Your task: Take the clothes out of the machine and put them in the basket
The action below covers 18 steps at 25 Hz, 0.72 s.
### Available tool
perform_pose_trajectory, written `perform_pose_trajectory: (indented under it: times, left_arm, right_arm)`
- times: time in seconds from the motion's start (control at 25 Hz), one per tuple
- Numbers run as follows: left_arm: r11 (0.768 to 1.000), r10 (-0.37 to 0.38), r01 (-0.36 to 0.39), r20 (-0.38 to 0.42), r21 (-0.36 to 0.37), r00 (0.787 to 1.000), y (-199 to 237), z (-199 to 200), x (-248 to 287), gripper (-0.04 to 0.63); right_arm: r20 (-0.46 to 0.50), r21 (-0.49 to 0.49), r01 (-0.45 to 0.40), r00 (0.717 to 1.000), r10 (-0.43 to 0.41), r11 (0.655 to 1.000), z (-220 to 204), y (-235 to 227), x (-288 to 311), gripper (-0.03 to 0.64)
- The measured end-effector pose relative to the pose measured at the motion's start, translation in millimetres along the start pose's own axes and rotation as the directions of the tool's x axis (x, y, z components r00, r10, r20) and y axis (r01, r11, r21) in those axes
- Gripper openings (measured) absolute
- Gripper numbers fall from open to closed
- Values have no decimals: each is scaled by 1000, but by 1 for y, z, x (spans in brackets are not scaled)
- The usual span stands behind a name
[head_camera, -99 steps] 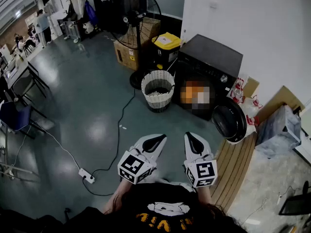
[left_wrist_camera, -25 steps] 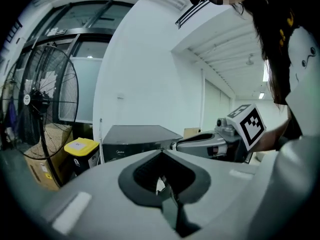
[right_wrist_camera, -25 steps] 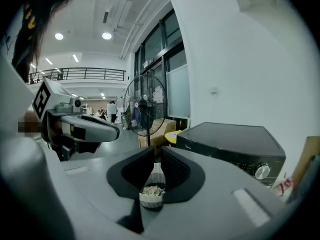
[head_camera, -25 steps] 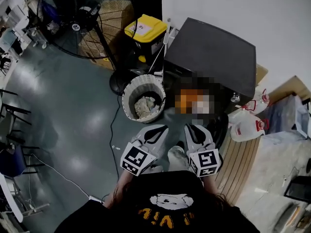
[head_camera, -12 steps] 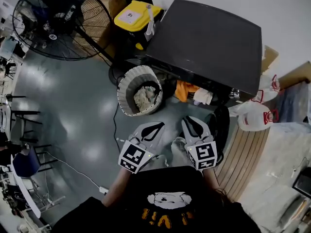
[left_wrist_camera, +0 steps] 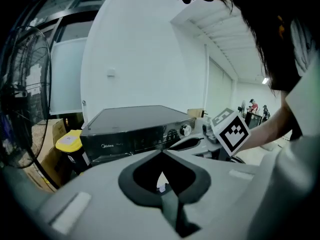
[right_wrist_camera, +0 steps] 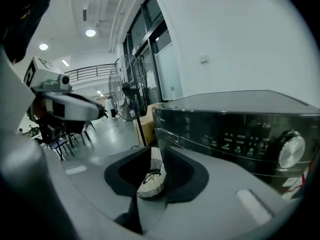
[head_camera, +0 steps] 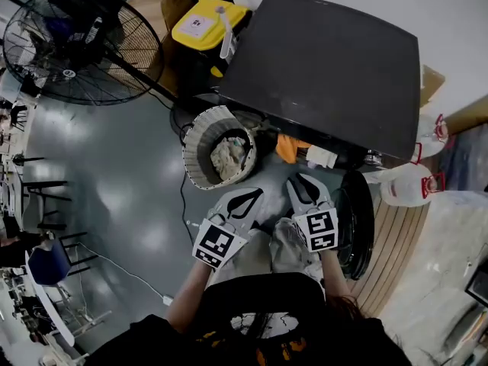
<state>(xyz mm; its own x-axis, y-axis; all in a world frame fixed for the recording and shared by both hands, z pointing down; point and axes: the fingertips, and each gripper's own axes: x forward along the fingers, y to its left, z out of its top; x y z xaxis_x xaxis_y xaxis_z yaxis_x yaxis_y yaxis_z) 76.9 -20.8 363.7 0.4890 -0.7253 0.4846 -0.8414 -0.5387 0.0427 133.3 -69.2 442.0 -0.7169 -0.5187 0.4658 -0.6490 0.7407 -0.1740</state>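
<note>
While the left gripper (head_camera: 253, 197) and right gripper (head_camera: 303, 184) hover side by side on the near side of the machine (head_camera: 328, 67), both pairs of jaws are pressed together, grasping nothing. Orange and white clothes (head_camera: 290, 148) lie at its opening. The basket (head_camera: 197, 139), to its left, holds a pale garment (head_camera: 226, 157).
</note>
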Motion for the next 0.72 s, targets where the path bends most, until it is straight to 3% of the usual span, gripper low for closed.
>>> perform_pose_trajectory:
  times: [0.16,0.36,0.72]
  left_arm:
    - [997,-26,28,-28,71,999,19,-15,13,2]
    - [992,-86,89,-45,87,995,35,-43,26,2]
    - [955,-198,215,-104,205,975,63,-116,63,2]
  right_arm:
    - [-43,35,40,998,-39,999,-30,-14,34,123]
    - [-96,94,90,992,-81,992,-84,-34,81,148]
    - [-201,24,159,968,-151,987,-163,-70,172,172]
